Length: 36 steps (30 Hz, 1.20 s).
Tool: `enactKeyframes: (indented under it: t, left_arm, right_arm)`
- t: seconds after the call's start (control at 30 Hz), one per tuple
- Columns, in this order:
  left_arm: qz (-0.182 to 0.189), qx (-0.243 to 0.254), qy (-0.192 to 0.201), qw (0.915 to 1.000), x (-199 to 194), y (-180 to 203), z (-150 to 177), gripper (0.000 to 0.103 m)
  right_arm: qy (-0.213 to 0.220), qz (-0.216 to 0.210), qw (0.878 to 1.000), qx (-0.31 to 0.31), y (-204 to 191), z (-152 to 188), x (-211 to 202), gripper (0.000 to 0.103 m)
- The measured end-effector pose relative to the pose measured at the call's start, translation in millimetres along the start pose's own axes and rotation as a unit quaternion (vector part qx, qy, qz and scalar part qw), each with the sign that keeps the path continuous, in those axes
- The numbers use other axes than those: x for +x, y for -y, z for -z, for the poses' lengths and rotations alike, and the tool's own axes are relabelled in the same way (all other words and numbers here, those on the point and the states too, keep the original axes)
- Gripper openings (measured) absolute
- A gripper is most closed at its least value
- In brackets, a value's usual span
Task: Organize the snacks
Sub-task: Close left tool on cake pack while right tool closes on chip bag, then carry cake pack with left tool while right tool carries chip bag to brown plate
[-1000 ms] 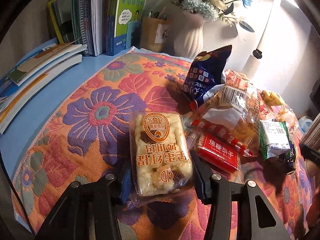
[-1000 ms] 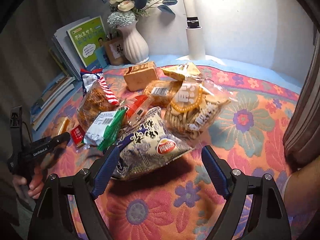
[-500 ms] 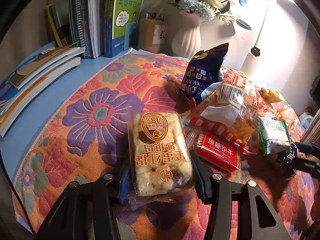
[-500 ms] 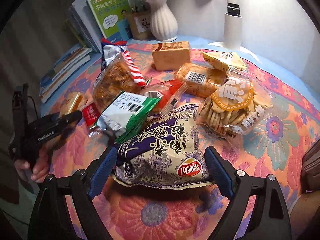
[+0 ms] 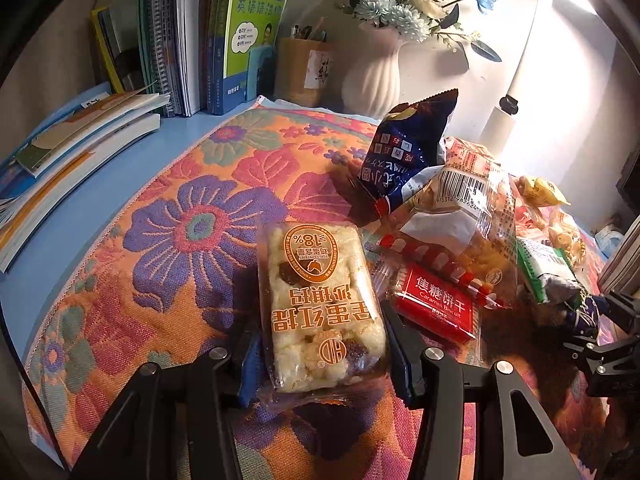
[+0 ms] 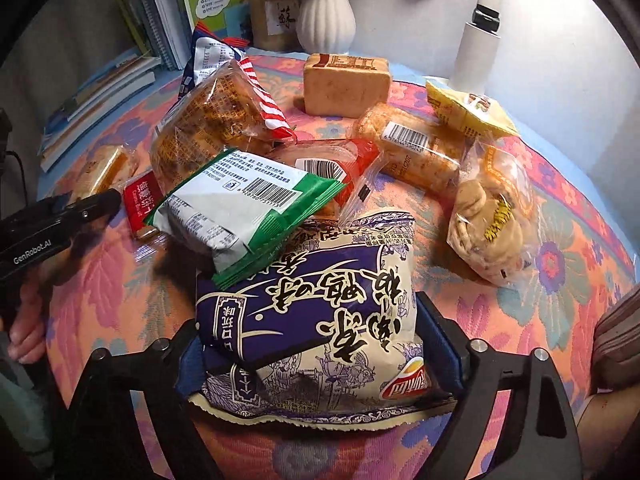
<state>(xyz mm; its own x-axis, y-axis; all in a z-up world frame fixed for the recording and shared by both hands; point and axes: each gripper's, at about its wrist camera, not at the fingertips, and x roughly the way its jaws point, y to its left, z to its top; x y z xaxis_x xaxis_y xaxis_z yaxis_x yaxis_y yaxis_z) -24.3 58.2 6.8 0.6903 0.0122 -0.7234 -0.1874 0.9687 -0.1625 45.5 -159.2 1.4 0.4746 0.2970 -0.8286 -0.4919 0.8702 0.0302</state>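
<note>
Snacks lie mostly in one loose heap on the flowered cloth (image 5: 168,216) over the worktop (image 5: 100,184), so the sorting looks barely begun. The left gripper (image 5: 322,354) is clamped on the near end of a rice-puff bar (image 5: 320,304), both pads against its wrapper, the bar apart from the heap on its left side. The right gripper (image 6: 316,344) has its pads pressed into the sides of a blue-and-cream chip bag (image 6: 316,320), which puckers between them; I judge that a grasp, though the bag seems to rest on the cloth.

Outward from there, a green-edged packet (image 6: 244,204) overlaps the chip bag's far edge, a red caramel biscuit (image 5: 436,306) lies just beside the bar, and striped, clear and yellow packs crowd together behind. No container or sorted group shows. Nearly everything is left to do.
</note>
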Motion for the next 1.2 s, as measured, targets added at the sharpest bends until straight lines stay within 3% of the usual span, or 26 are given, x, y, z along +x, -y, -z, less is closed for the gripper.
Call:
enactKeyframes:
  t: [0.23,0.4,0.57,0.97,1.2]
  left_arm:
    - [0.026,0.006,0.012,0.9996,-11.6,-0.4,13.6,0.049]
    - [0.114,-0.012,-0.006,0.9934,-32.2,-8.3,26.7,0.049]
    - [0.14,-0.008,-0.011,0.9901,-50.1,0.0,35.9,0.049]
    - [0.176,0.082,-0.011,0.9809,-84.0,77.7,50.3,0.049]
    - [0.209,0.146,-0.005,0.967,-109.6,138.0,55.3,0.049]
  right_arm:
    - [0.008,0.006,0.999,0.033,-0.1,52.7,-38.0,0.084]
    - [0.017,0.008,0.997,0.08,12.1,81.6,-60.3,0.084]
    - [0.029,0.01,0.99,0.135,33.5,101.4,-79.0,0.083]
    - [0.087,0.018,0.98,0.181,47.1,126.1,-134.7,0.083]
    - [0.137,0.014,0.968,0.209,65.9,142.7,-179.1,0.083]
